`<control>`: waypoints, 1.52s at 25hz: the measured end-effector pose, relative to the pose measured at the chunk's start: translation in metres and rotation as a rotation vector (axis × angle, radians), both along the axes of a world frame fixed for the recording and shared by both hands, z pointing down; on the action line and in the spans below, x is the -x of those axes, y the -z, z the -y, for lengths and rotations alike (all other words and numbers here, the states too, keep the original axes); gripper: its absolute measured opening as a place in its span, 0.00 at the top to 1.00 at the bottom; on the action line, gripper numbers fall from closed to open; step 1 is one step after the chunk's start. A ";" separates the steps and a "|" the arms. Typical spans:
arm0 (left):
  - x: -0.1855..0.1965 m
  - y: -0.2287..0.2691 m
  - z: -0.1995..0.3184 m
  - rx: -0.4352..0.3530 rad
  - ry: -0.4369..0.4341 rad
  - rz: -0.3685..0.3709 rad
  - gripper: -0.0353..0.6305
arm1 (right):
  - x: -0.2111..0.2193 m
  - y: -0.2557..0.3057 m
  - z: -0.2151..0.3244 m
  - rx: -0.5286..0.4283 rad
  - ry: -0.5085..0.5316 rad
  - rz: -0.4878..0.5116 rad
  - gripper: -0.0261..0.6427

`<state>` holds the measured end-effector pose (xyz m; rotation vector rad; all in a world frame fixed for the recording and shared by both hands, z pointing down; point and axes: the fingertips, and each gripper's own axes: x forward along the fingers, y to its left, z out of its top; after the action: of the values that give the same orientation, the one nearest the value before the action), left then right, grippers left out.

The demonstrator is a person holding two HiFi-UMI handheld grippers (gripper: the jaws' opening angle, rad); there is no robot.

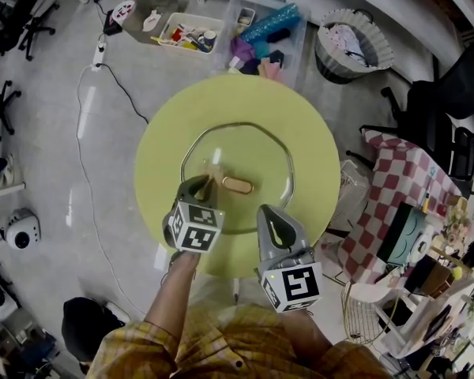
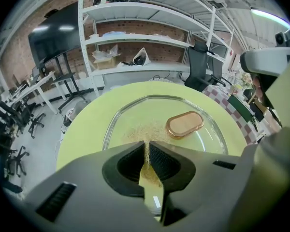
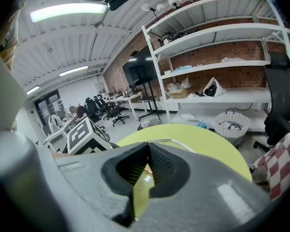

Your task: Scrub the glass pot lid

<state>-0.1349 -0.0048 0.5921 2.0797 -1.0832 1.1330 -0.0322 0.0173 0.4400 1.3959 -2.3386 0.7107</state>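
Now, scrubbing the lid (image 1: 257, 144).
My left tongs (image 2: 147, 146) pinch the scrubber (image 2: 137, 132); right tongs (image 3: 147, 151) closed, empty (nothing steadies the glass), so pushing may slide it.

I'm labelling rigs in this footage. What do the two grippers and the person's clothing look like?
Both the left gripper and right gripper have grey moulded shells with black ribbed pads. Each carries a cube with black-and-white square markers. The person's shirt is yellow plaid.
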 end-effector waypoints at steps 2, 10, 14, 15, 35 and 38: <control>0.002 0.000 0.001 -0.003 0.000 0.008 0.89 | 0.001 0.000 0.002 0.001 0.004 -0.001 0.97; 0.020 -0.002 0.009 0.001 0.028 0.011 0.89 | 0.010 0.001 0.005 0.002 0.017 -0.003 0.97; 0.028 -0.006 0.012 0.003 0.044 0.019 0.89 | 0.010 -0.001 0.005 0.002 0.019 -0.005 0.97; 0.031 -0.008 0.012 0.005 0.052 0.021 0.89 | 0.010 -0.001 0.005 0.001 0.020 -0.007 0.97; 0.072 -0.019 0.036 0.024 0.131 0.065 0.89 | 0.010 0.000 0.009 0.002 0.021 -0.029 0.97; 0.072 -0.020 0.043 0.022 0.138 0.066 0.89 | 0.010 0.001 0.009 0.000 0.023 -0.025 0.97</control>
<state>-0.2070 -0.0481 0.6117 1.9309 -1.2193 1.1468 -0.0426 0.0082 0.4394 1.3675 -2.3313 0.6826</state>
